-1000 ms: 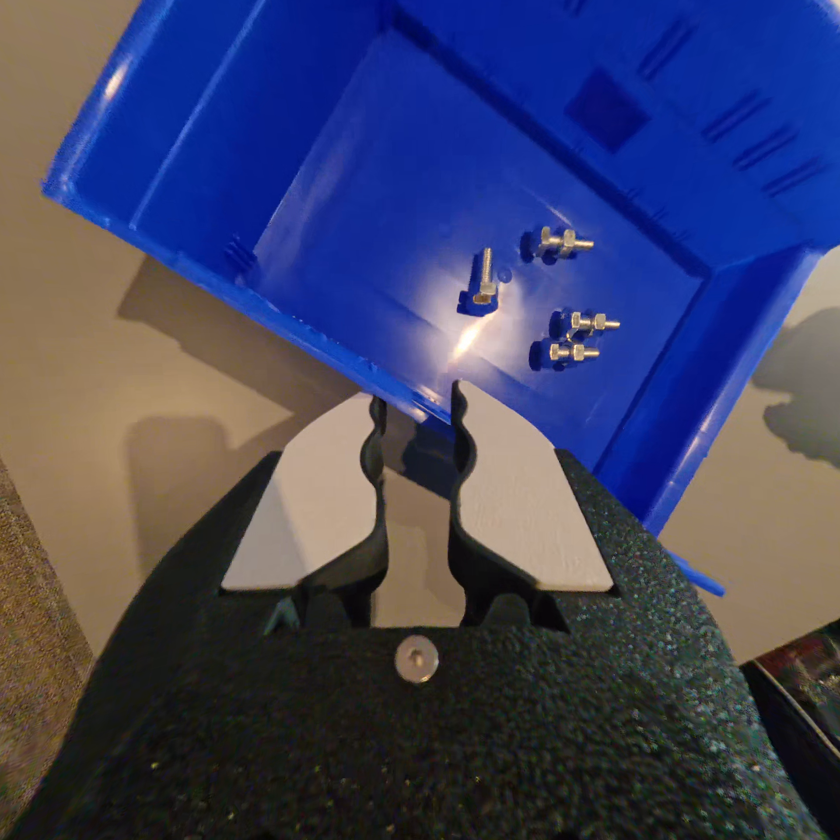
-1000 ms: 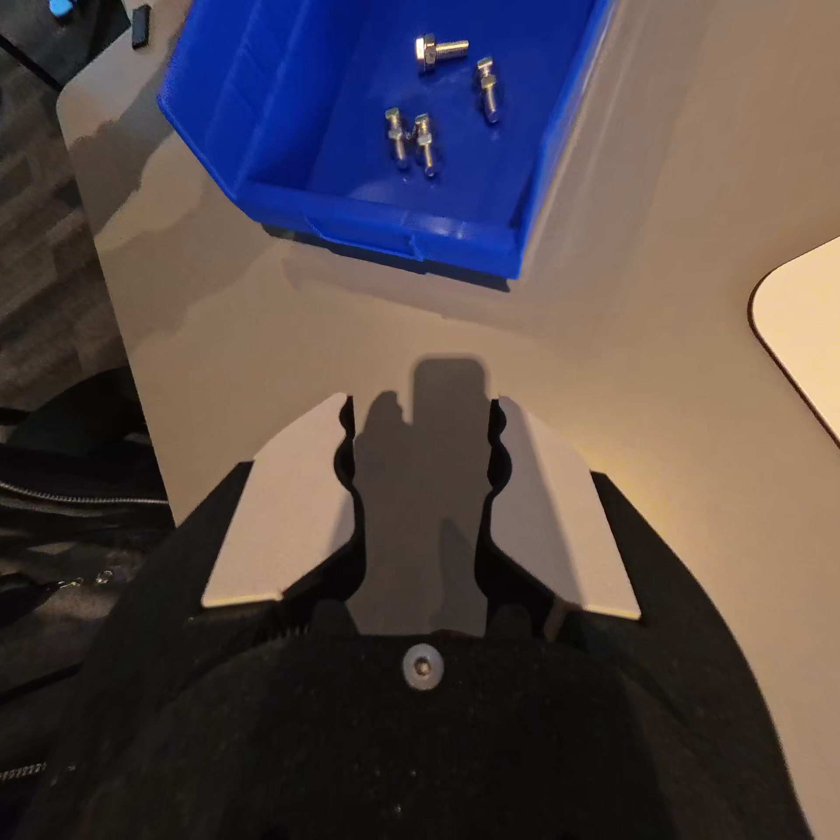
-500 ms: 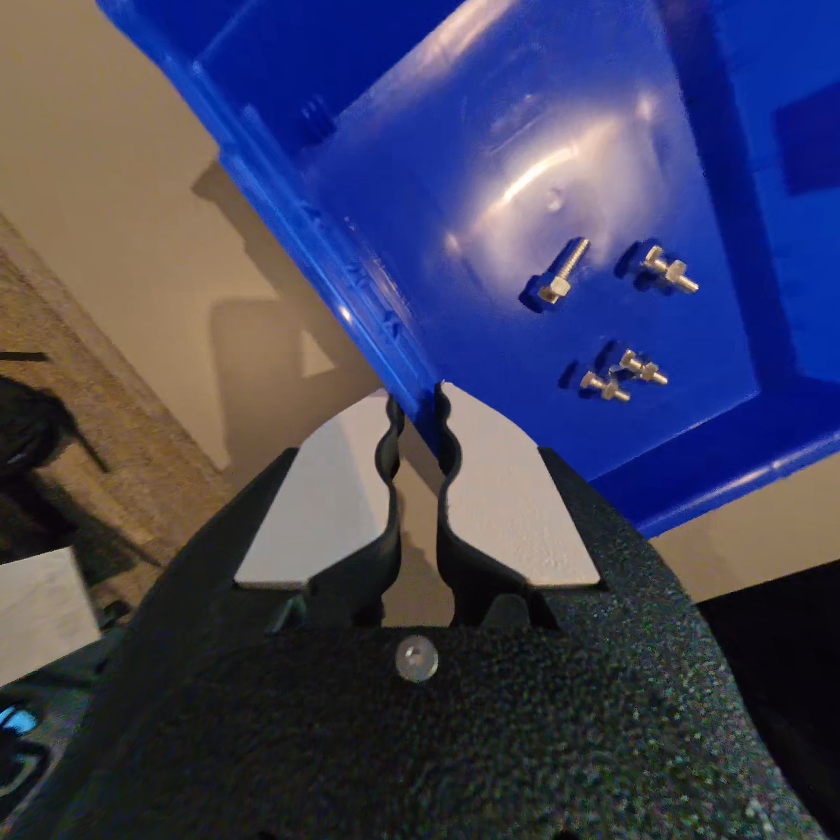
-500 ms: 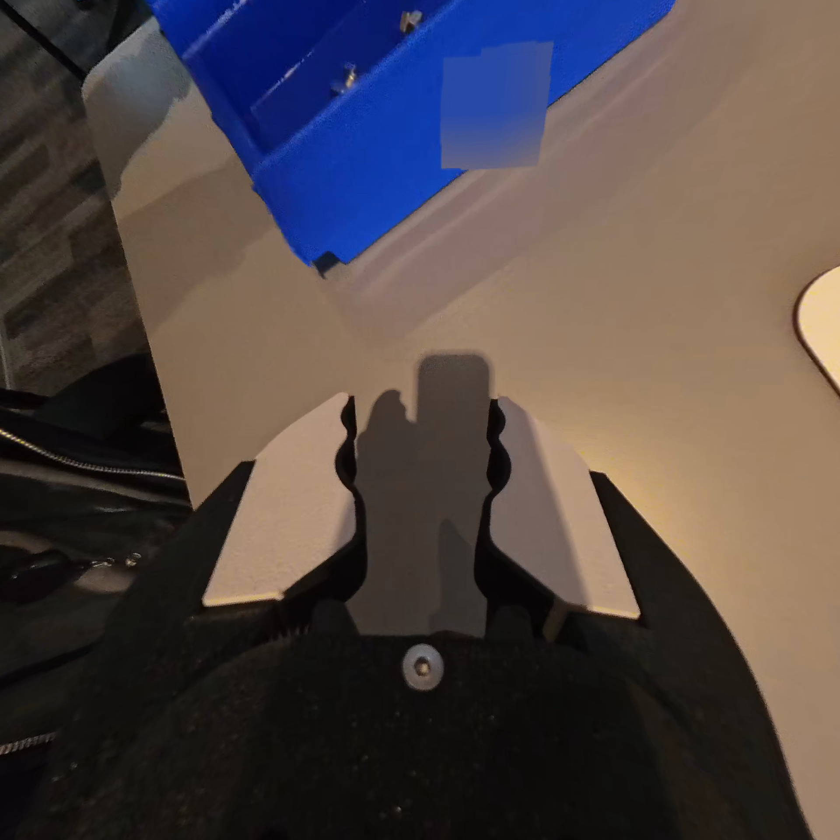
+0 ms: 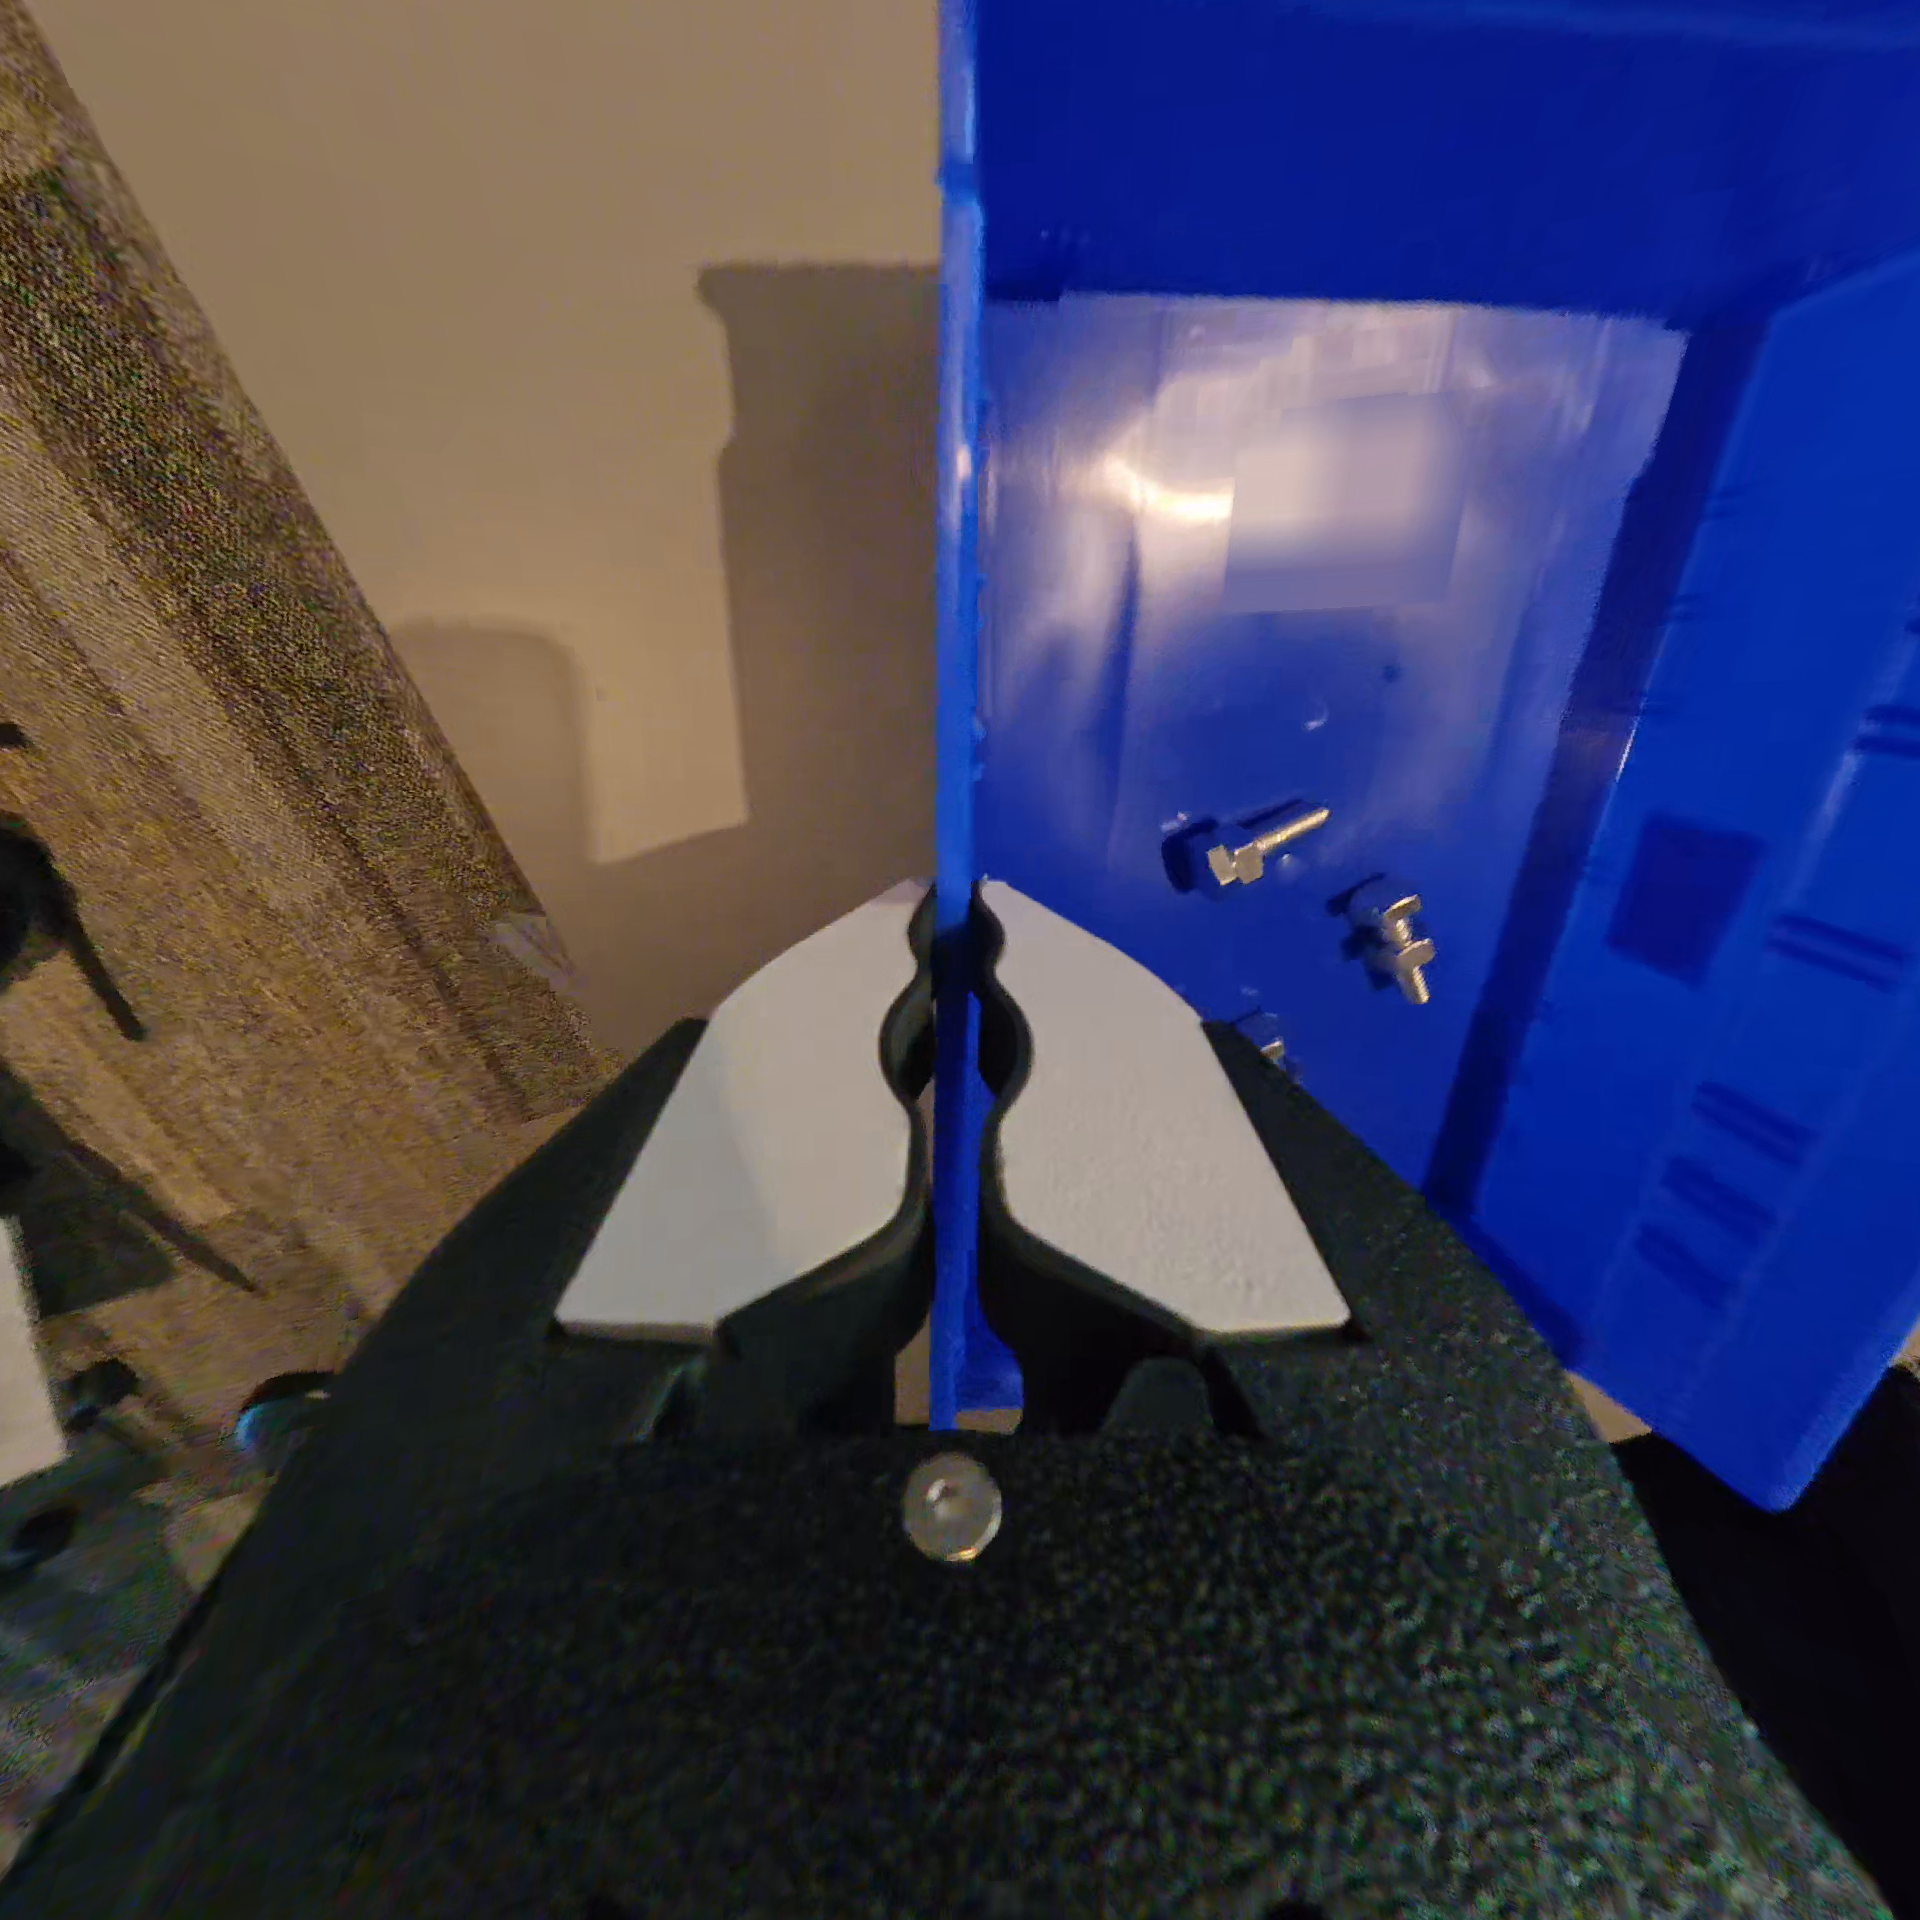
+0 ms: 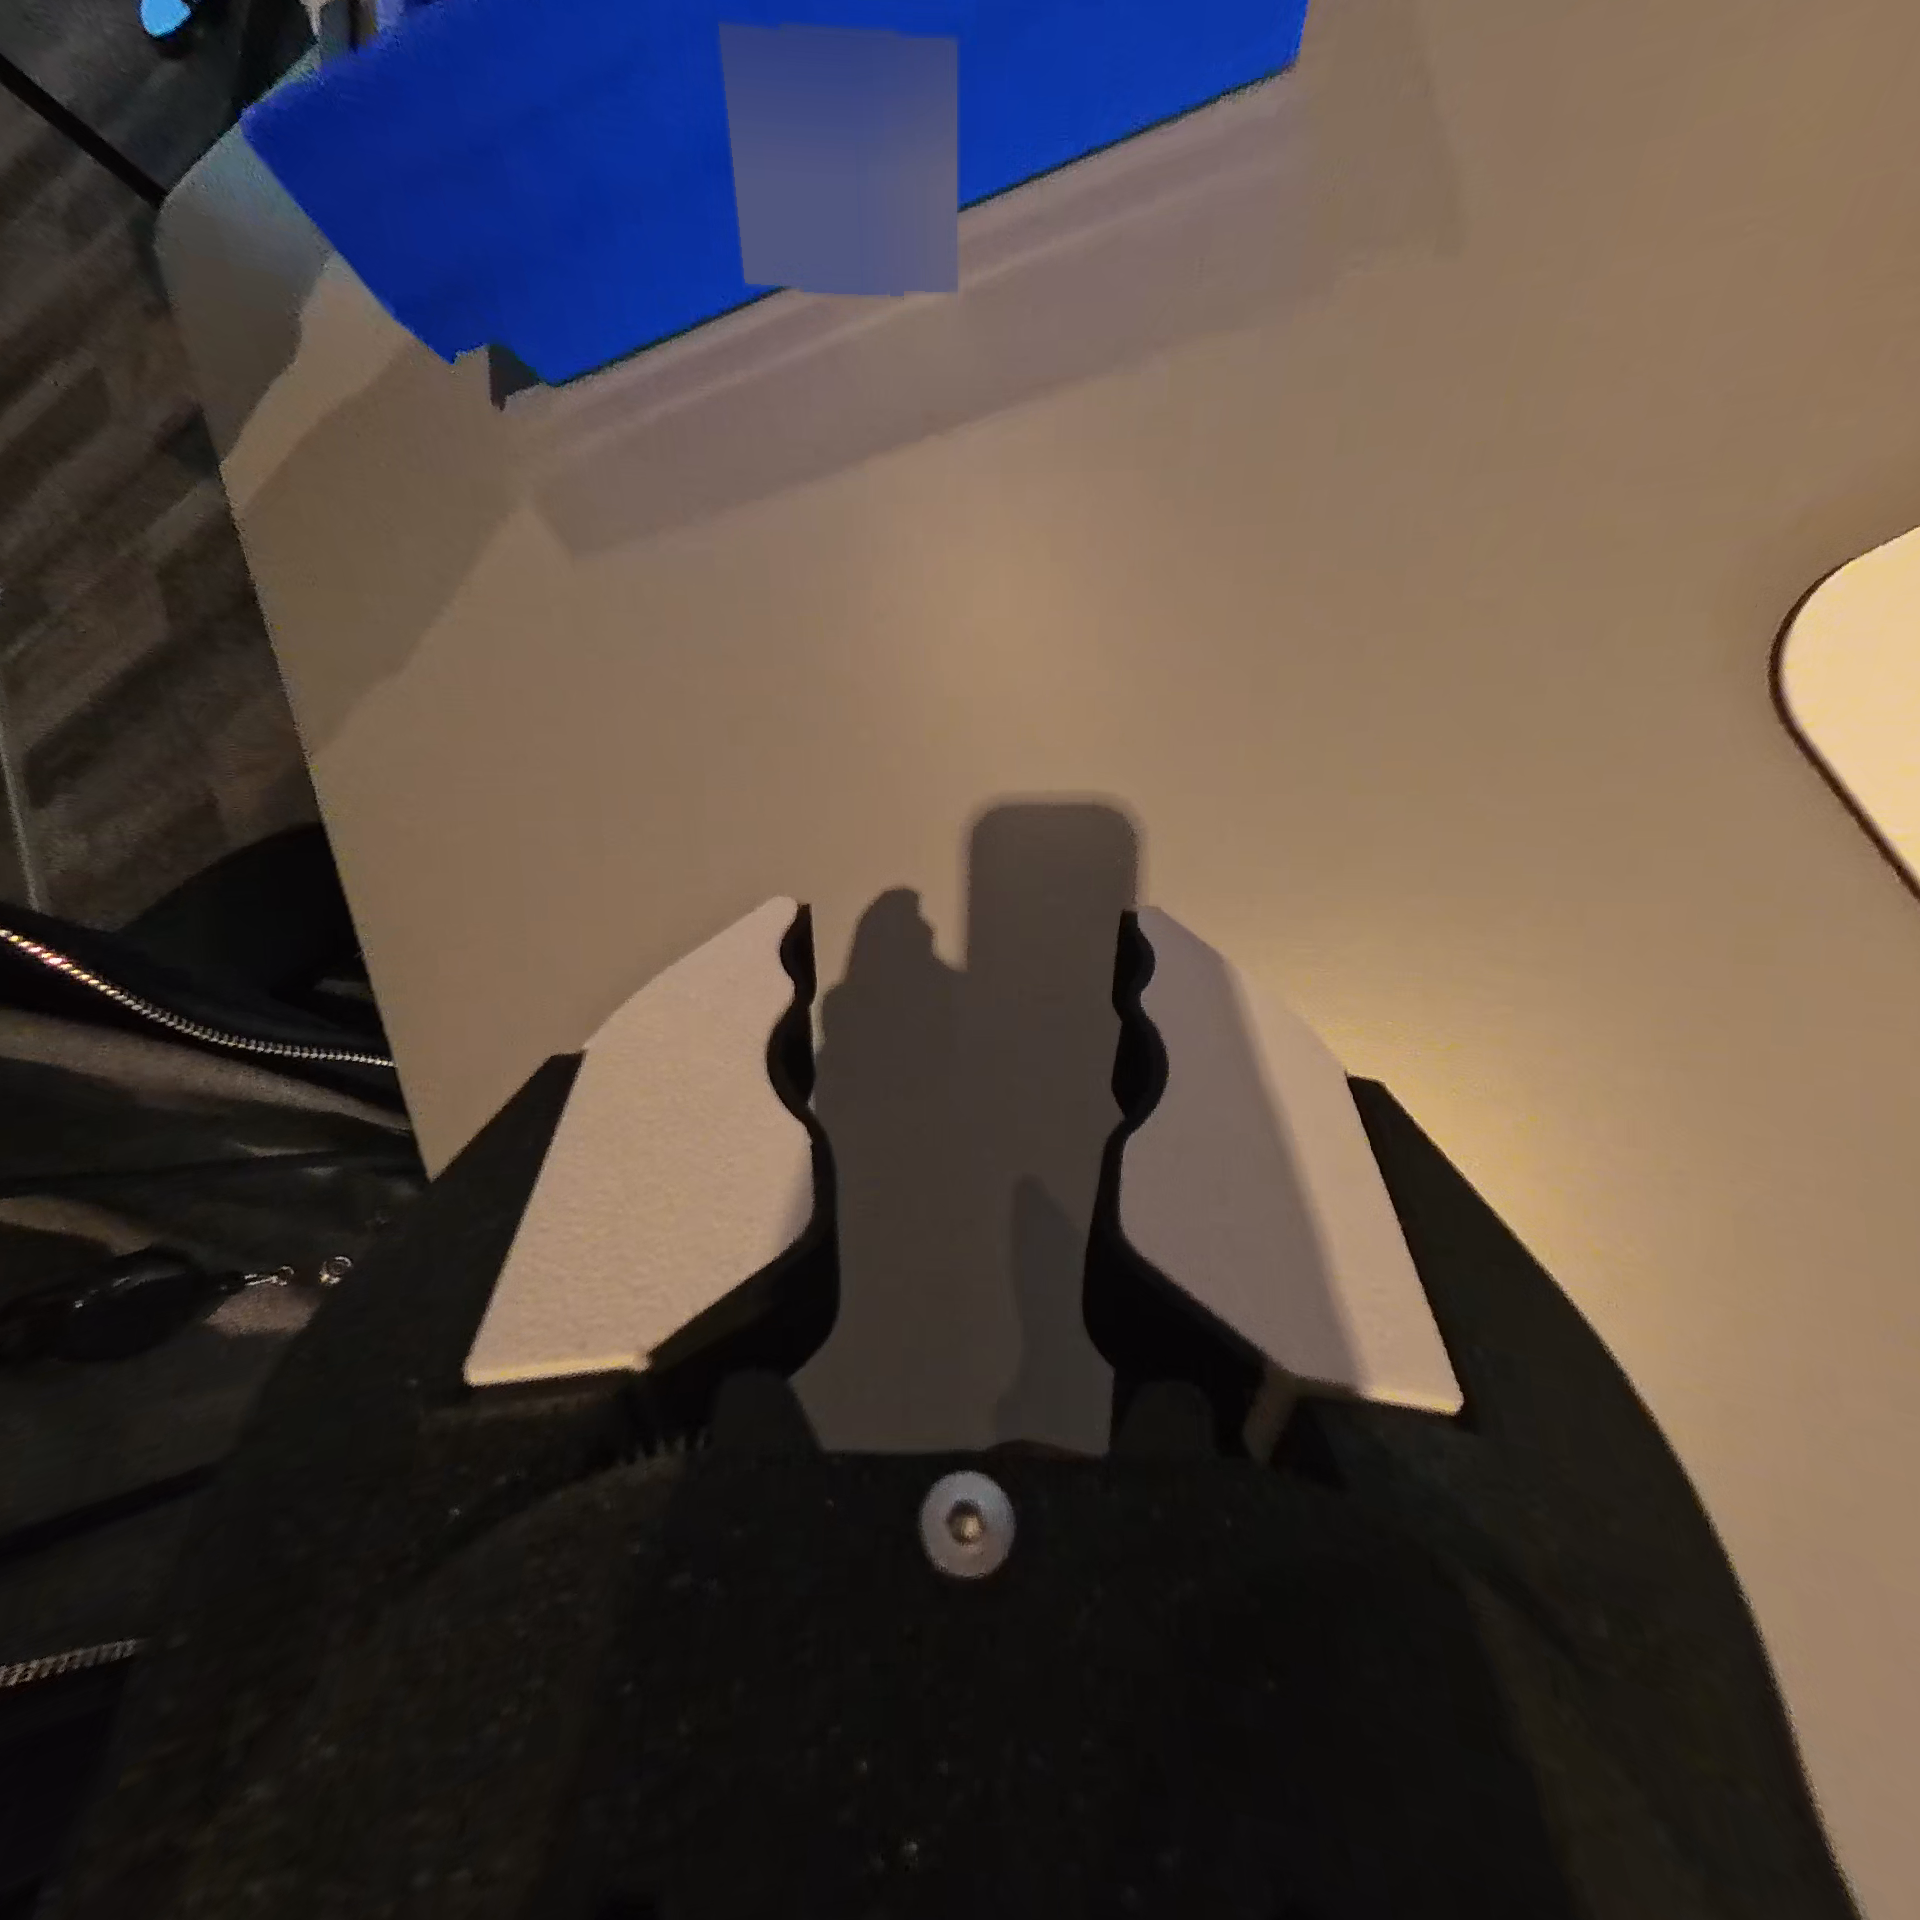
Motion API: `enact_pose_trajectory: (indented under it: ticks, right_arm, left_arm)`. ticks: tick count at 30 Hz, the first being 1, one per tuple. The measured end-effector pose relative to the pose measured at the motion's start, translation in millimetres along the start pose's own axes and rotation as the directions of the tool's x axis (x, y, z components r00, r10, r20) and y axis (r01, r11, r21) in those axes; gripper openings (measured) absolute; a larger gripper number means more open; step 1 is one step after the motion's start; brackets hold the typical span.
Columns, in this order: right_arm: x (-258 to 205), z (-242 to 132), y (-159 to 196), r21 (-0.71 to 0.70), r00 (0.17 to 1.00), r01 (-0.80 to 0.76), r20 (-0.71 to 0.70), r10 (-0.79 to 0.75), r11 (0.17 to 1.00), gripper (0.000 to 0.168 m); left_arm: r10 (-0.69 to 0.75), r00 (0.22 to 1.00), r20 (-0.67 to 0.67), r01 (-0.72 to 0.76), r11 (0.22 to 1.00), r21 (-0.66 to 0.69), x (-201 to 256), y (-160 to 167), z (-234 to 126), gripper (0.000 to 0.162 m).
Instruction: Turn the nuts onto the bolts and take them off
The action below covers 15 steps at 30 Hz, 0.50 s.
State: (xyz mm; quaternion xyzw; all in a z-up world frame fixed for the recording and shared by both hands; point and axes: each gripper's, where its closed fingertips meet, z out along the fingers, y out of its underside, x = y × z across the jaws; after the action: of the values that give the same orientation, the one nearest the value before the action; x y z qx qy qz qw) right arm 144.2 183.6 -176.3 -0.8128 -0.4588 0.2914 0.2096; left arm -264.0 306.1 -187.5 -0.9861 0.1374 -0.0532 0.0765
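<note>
My left gripper point(image 5: 954, 902) is shut on the side wall of a blue plastic bin point(image 5: 1351, 436) and holds it tilted steeply. Inside the bin lie small silver bolts: one bare bolt point(image 5: 1259, 844), one bolt with a nut on it point(image 5: 1401, 948), and another mostly hidden behind my right finger point(image 5: 1270, 1045). In the right wrist view the bin point(image 6: 582, 197) shows from outside at the far left of the table, its inside hidden. My right gripper point(image 6: 966, 925) is open and empty above the bare table.
The beige table top point(image 6: 1143, 582) has its left edge point(image 6: 281, 665) near the bin. Grey carpet point(image 5: 208, 790) lies beyond it. A dark bag with a zipper point(image 6: 177, 1039) sits below the table at left. A light rounded board point(image 6: 1860, 686) lies at right. Left tips to right tips: about 45 cm.
My left gripper closed onto the bin's wall and tipped the bin up steeply; the bolts slid across its floor. In the right view the bin rose and turned. My right gripper stayed still.
</note>
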Motion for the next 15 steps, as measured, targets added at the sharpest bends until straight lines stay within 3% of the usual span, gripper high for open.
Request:
enact_pose_trajectory:
  ticks: [15]
  right_arm:
    - [6.3, 16.6, -13.9, -0.006, 0.999, 0.016, 0.030, -0.015, 1.000, 0.055]
  left_arm:
    - [-0.267, 0.963, -0.045, 0.271, 0.954, 0.129, -44.2, -10.9, 0.2, 0.003]
